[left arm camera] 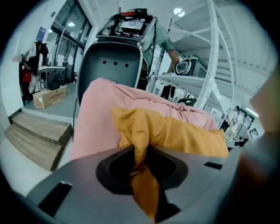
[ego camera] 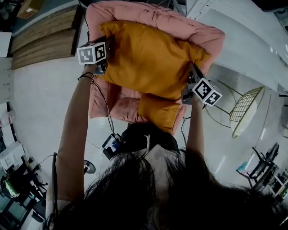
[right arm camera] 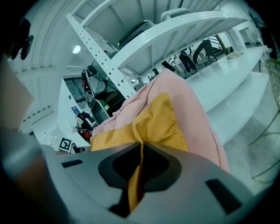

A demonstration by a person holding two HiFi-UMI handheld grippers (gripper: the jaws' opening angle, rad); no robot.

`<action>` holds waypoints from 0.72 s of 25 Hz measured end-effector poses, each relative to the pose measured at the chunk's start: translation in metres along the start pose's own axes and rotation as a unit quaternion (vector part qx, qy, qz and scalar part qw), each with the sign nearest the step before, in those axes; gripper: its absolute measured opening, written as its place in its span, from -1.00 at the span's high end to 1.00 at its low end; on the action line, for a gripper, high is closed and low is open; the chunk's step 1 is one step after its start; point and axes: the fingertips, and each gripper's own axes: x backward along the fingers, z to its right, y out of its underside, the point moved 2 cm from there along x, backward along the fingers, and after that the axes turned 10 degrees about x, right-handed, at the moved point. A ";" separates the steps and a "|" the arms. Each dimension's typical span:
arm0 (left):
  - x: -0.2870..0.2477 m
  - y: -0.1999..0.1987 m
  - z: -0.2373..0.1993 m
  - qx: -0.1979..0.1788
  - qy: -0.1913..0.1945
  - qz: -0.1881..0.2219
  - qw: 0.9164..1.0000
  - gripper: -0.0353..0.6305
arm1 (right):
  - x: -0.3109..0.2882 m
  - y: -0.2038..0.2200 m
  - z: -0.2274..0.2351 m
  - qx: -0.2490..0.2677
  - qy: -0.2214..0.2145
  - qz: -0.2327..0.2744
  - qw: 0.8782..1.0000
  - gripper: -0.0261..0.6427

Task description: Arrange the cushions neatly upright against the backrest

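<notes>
Left claw (ego camera: 101,67): clamped on the large orange cushion (ego camera: 148,58) at its nine o'clock corner.
Large orange cushion: held over the pink armchair (ego camera: 135,13).
Smaller cushion (ego camera: 158,112): six o'clock, low on the seat.
Right claw (ego camera: 188,92): pinching the four o'clock corner.
Progress: first cushion looks nearly placed, second not yet stood up.

Mustard cushion (ego camera: 148,58), pink armchair (ego camera: 135,11)

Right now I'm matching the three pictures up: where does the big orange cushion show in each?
Head view: upper middle, big orange cushion leaning on the chair.
Left gripper view: centre, corner pinched in the left claw.
Right gripper view: centre, corner pinched in the right claw.
Shared landmark: the pink armchair behind it.
</notes>
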 end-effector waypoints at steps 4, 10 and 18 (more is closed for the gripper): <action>0.005 -0.004 -0.003 0.048 0.043 0.058 0.996 0.61 | -0.001 0.001 0.002 0.006 -0.007 0.005 1.000 0.81; 0.046 -0.016 -0.006 0.031 0.061 0.126 0.990 0.42 | 0.022 -0.007 0.000 0.054 0.000 0.019 0.998 0.79; 0.124 0.034 -0.014 0.000 0.074 0.081 0.994 0.42 | 0.065 -0.013 -0.025 0.072 -0.010 0.025 0.997 0.35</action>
